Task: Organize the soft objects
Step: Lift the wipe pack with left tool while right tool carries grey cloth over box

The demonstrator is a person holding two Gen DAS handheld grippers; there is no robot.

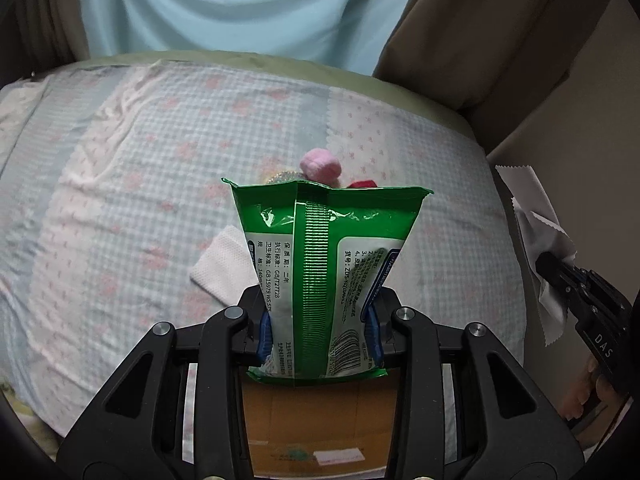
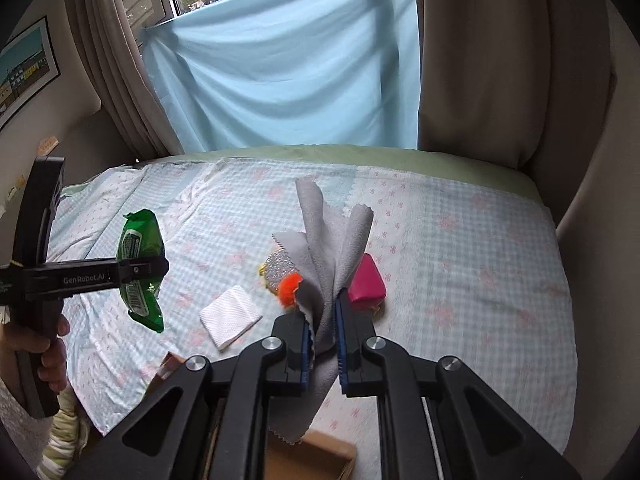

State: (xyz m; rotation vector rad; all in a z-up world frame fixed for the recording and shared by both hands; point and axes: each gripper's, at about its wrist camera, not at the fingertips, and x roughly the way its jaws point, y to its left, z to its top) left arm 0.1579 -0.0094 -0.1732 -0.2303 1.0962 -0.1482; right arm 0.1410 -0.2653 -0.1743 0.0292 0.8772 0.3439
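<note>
My left gripper [image 1: 318, 328] is shut on a green wet-wipe pack [image 1: 320, 264] and holds it above the bed; the pack also shows in the right wrist view [image 2: 140, 268]. My right gripper [image 2: 323, 340] is shut on a grey cloth [image 2: 332, 248], which also shows at the right edge of the left wrist view [image 1: 536, 232]. On the bed lie a white folded pad [image 2: 230, 316], a silver scrub sponge [image 2: 280, 270], an orange pom-pom [image 2: 289, 288], a magenta pouch [image 2: 366, 280] and a pink pom-pom [image 1: 321, 165].
The bed has a checked sheet [image 2: 460, 240] with a green edge. A blue cloth [image 2: 280, 72] and beige curtains [image 2: 500, 60] hang behind it. An open cardboard box [image 1: 316, 424] sits below the grippers, and shows in the right wrist view [image 2: 316, 456].
</note>
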